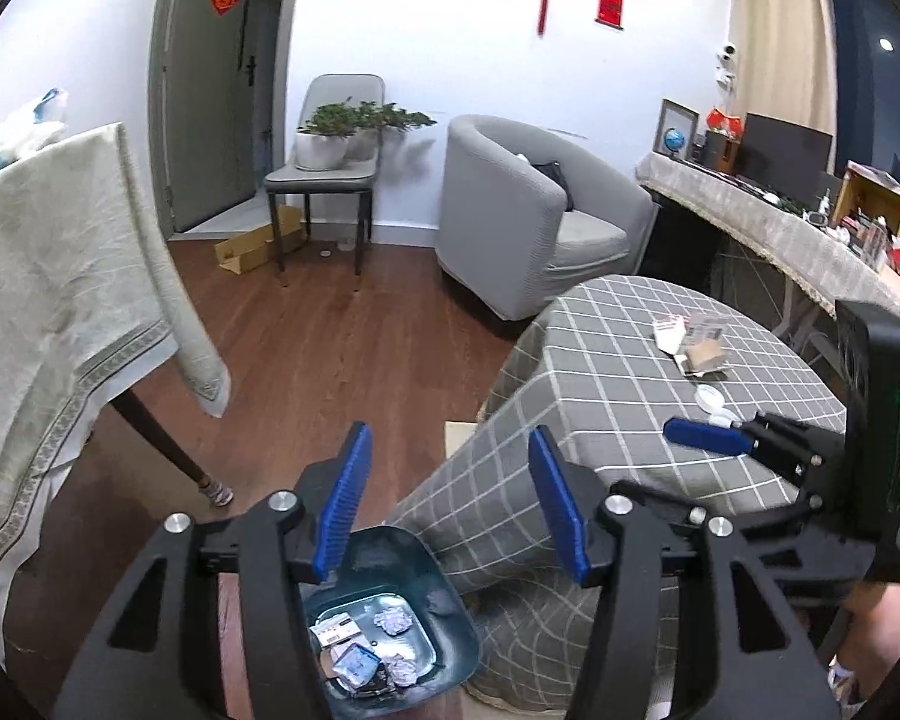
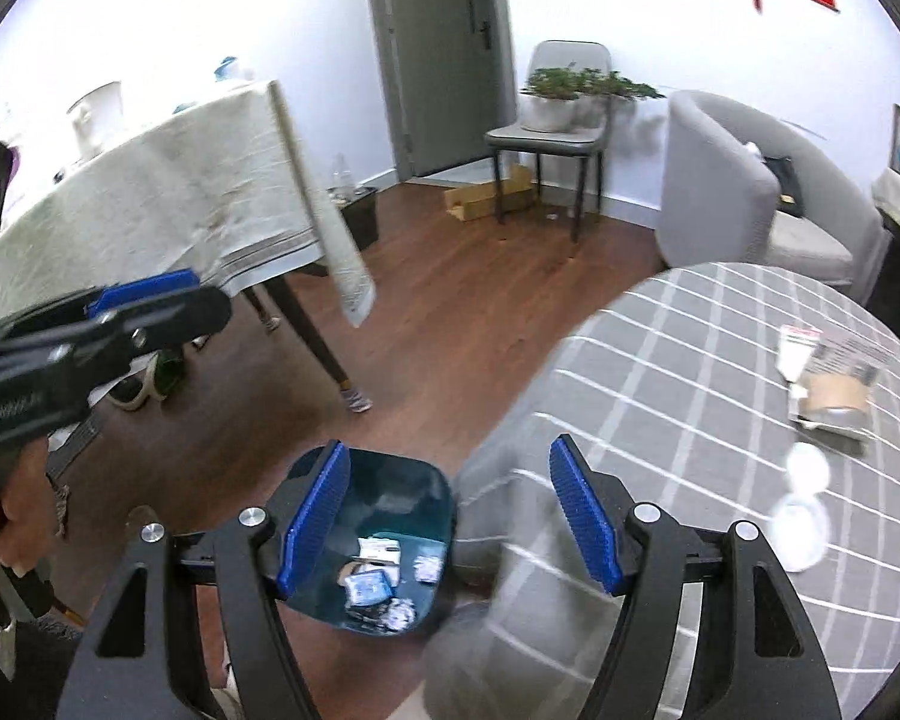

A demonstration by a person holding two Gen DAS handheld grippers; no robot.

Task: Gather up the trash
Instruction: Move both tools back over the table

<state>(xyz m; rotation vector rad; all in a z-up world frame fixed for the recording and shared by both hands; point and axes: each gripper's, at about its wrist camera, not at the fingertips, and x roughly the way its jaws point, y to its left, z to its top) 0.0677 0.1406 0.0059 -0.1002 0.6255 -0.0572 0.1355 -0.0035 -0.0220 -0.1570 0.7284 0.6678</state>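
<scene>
Right wrist view catches a dark bin [image 2: 363, 213] under the cream-clothed table [image 2: 150, 192] that the left view doesn't show. Both grippers, left gripper [image 1: 450, 504] and right gripper [image 2: 450, 522], are spread wide with nothing between the pads, hanging over the teal trash bin [image 1: 450, 618] holding crumpled scraps beside the checked table [image 1: 630, 360]. More trash [image 1: 696, 342] sits on that cloth. Writing's too blurry to read.

Left gripper [image 1: 450, 504] gapes empty above bin [image 1: 456, 618] (crumpled paper, seemingly).
</scene>
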